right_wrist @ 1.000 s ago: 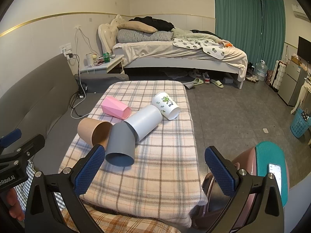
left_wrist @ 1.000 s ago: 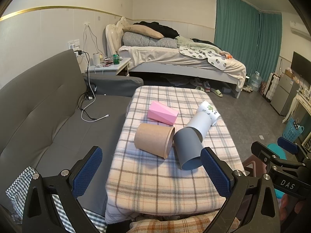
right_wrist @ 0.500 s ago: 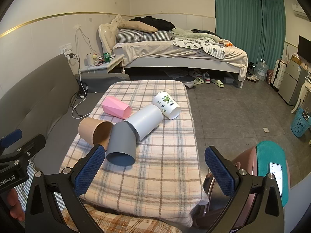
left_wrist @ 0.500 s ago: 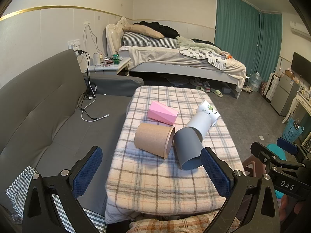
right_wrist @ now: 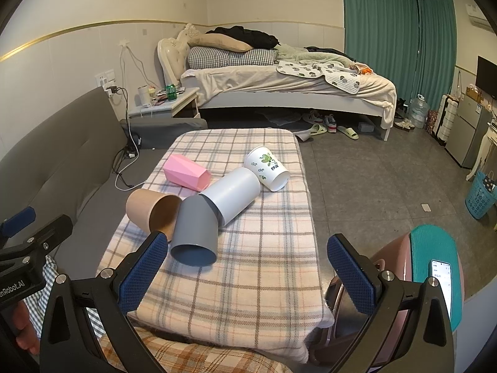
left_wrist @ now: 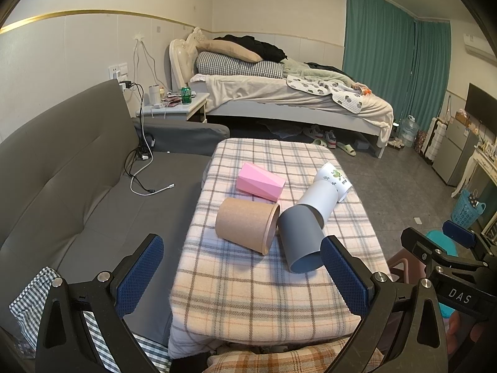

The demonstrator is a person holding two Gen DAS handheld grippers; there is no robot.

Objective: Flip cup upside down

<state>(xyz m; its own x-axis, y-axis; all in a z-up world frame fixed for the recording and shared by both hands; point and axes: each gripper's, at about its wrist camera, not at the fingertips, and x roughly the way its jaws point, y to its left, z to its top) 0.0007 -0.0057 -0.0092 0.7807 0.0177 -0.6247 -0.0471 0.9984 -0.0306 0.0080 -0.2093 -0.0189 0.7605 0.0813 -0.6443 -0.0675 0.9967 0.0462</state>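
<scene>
Several cups lie on their sides on a plaid-covered table (left_wrist: 248,289): a brown cup (left_wrist: 247,224) (right_wrist: 152,209), a dark grey cup (left_wrist: 300,242) (right_wrist: 195,231), a light grey cup (left_wrist: 318,199) (right_wrist: 233,195), a pink faceted cup (left_wrist: 260,181) (right_wrist: 186,172) and a white printed cup (left_wrist: 335,179) (right_wrist: 267,168). My left gripper (left_wrist: 242,276) is open and empty, held back at the table's near edge. My right gripper (right_wrist: 248,275) is open and empty, also at the near edge. Each gripper shows at the side of the other's view.
A grey sofa (left_wrist: 62,186) with a charging cable runs along the table's left side. A bed (left_wrist: 289,99) and a nightstand (left_wrist: 174,108) stand behind. A pink stool with a teal seat and a phone (right_wrist: 435,267) is at the right.
The right wrist view has shifted slightly; the cups and the left gripper have not moved.
</scene>
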